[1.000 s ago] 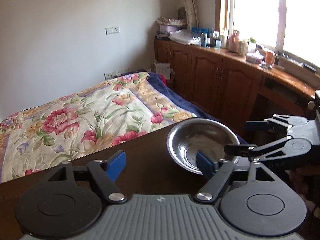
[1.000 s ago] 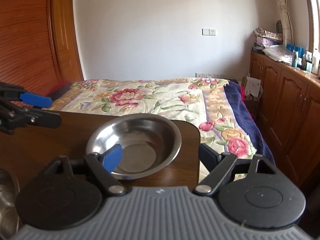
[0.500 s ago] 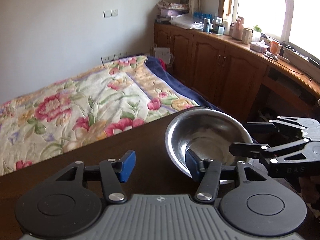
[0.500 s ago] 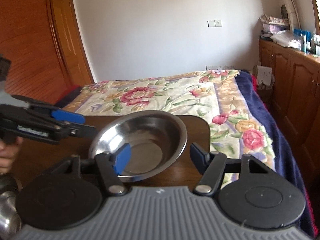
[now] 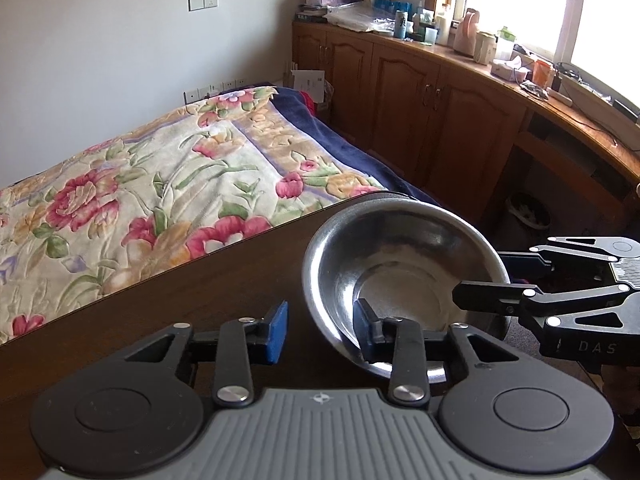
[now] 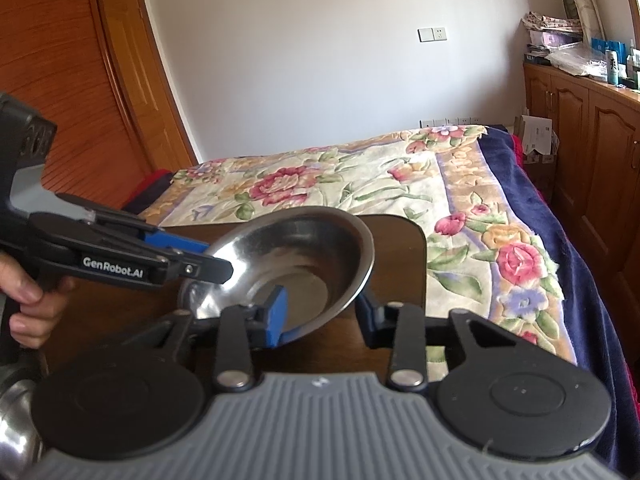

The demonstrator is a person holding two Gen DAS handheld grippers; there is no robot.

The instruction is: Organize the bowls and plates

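My left gripper [image 5: 320,330] and right gripper [image 6: 320,314] both straddle the steel bowl's [image 5: 400,272] rim — jaws apart, one pad inside, one outside. The bowl sits tilted over the dark table's [image 5: 180,292] far right corner.

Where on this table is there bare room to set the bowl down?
Bare wood lies left of the steel bowl, out to the table edge by the bed, and a narrow strip runs toward the rounded corner. Crowded: the bowl's rim, where left tongs and right tongs meet.
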